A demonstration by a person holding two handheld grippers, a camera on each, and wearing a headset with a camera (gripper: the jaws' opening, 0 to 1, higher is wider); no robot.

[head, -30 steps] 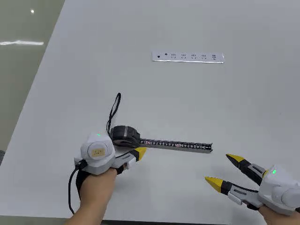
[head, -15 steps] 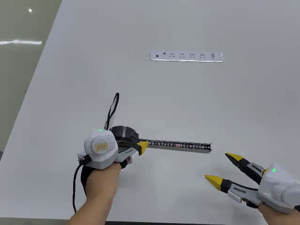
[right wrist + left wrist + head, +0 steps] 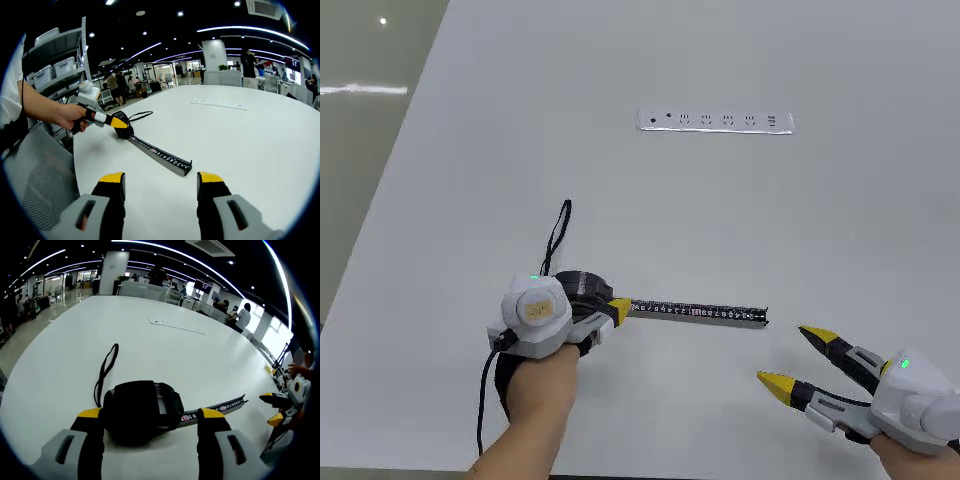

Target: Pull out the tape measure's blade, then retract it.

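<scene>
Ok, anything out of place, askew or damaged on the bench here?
Nothing stands out. The tape measure sits between the left gripper's open jaws, its blade lying flat and straight on the table. The right gripper is open, apart from the blade's tip. A power strip lies flat farther back.

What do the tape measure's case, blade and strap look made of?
The case: matte black, probably plastic or rubber-coated, judging by its dull sheen. The blade: thin dark strip with printed marks, lying straight, probably coated steel. The strap: limp black loop, likely woven cord; weave too small to tell.
</scene>
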